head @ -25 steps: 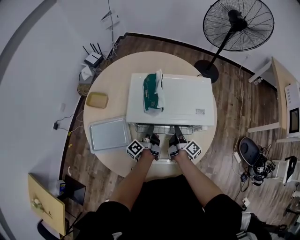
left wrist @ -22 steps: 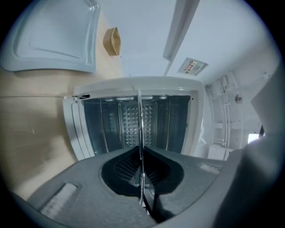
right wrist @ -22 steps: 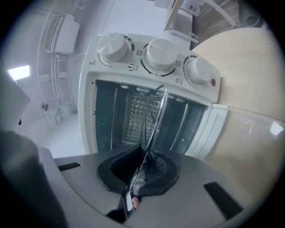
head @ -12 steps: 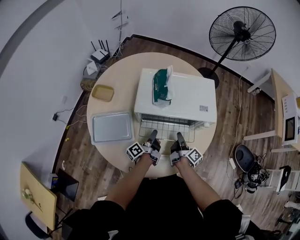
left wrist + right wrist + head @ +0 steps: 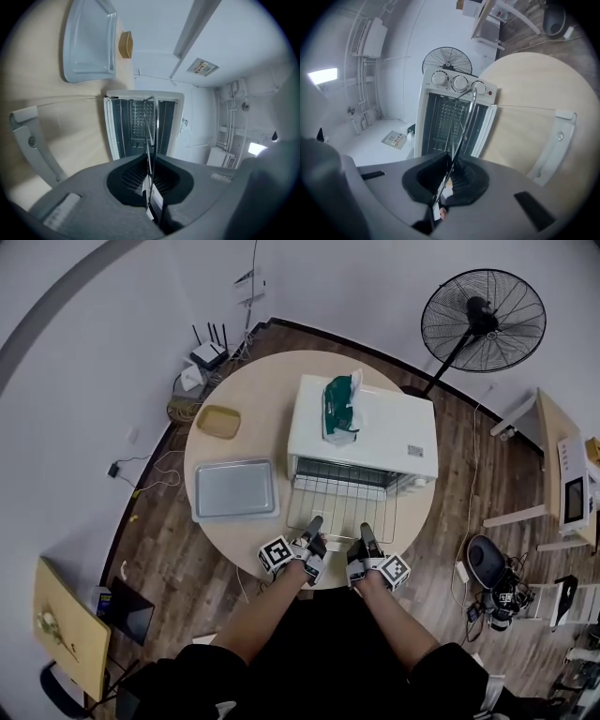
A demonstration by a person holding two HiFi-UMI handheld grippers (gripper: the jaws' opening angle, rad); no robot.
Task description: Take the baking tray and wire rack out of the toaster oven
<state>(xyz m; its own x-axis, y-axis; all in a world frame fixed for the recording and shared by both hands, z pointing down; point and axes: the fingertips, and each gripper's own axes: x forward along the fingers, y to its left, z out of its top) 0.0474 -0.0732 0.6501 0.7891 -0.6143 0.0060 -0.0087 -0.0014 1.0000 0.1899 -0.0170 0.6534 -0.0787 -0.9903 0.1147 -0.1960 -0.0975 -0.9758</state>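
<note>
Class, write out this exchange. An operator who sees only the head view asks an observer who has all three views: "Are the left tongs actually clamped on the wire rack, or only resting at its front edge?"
Observer: Clamped. The left gripper view shows the left tongs shut on the front wire of the wire rack, which is seen edge-on between them.
Operator: And the right tongs?
Observer: The same. In the right gripper view, the right tongs are shut on that front wire too.
Operator: Is anything else inside the toaster oven?
Observer: The right gripper view looks into the open front of the toaster oven. Behind the rack it shows only a perforated back wall and no tray.
</note>
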